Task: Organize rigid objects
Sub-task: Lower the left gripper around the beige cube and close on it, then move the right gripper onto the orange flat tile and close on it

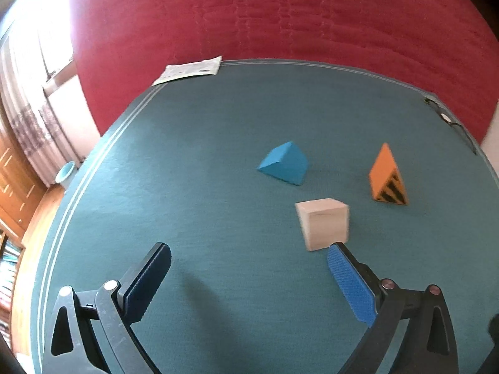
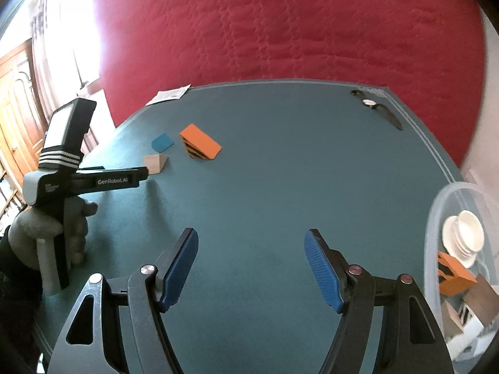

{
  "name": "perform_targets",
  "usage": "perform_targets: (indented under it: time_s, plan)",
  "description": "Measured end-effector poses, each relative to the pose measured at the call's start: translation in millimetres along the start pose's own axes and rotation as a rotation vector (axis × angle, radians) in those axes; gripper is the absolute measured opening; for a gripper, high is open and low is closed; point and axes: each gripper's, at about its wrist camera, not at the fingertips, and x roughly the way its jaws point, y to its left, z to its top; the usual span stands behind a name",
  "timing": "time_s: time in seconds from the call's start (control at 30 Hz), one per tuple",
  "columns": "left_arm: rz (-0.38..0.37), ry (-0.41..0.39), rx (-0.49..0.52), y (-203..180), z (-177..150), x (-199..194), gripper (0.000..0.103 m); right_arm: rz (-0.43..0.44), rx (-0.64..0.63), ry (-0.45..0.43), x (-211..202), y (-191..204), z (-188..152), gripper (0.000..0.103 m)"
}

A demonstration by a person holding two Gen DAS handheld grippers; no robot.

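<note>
Left gripper: jaws wide, nothing betw. them; its blue ribbed pad tip sits just at the near lower corner of the pale wooden cube, touching or a hair short, can't tell. Risk 1: pad tip nudges cube away across the teal felt-like table mat instead of straddling it, since cube lies off-centre, toward the right-hand finger, not in the gap. Risk 2: cube shoved on into blue triangular wedge block or orange wedge w/ black stripes, both near, apart from each other.

Right gripper: jaws part-open, empty, over bare mat; well apart from the three blocks. Risk 3: clear plastic bin at right edge already holds white dishes and blocks; a careless drop could hit them.

Pose: left tool angled down at table, gloved hand on grip; right tool likewise tilted down.

Far: white paper sheet, black wristwatch, red quilted cover.
</note>
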Motion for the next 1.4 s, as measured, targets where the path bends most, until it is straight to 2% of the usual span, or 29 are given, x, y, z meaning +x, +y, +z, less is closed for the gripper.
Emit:
perform_targets:
  time_s: [0.2, 0.43, 0.6, 0.67, 0.77, 0.87, 1.07, 1.4]
  plan:
    - [-0.026, 0.002, 0.004, -11.1, 4.8, 0.9, 0.101, 0.004, -0.001, 0.016, 13.9, 5.0, 5.9, 0.072]
    - [-0.054, 0.024, -0.011, -19.4, 16.3, 12.7, 0.084, 0.014, -0.004, 0.039, 27.2, 9.9, 9.1, 0.072]
    - [-0.061, 0.002, -0.003, -21.5, 17.5, 13.8, 0.077, 0.018, -0.004, 0.057, 39.4, 12.9, 13.5, 0.072]
    - [-0.072, -0.010, 0.006, -21.7, 16.9, 12.7, 0.069, 0.017, -0.002, 0.066, 45.4, 13.9, 16.1, 0.072]
    - [-0.097, -0.025, 0.020, -22.5, 15.7, 8.8, 0.043, 0.020, 0.003, 0.076, 53.6, 14.4, 21.2, 0.072]
    - [-0.113, -0.030, 0.028, -20.3, 14.1, 6.5, 0.031, 0.022, 0.000, 0.076, 60.7, 16.8, 27.8, 0.072]
    - [-0.138, -0.035, 0.017, -13.4, 12.0, 1.3, 0.031, 0.039, -0.021, 0.066, 78.1, 24.7, 44.1, 0.072]
    - [-0.116, -0.069, -0.003, -7.6, 12.4, -5.3, 0.031, 0.077, -0.111, 0.051, 113.4, 42.5, 78.9, 0.072]
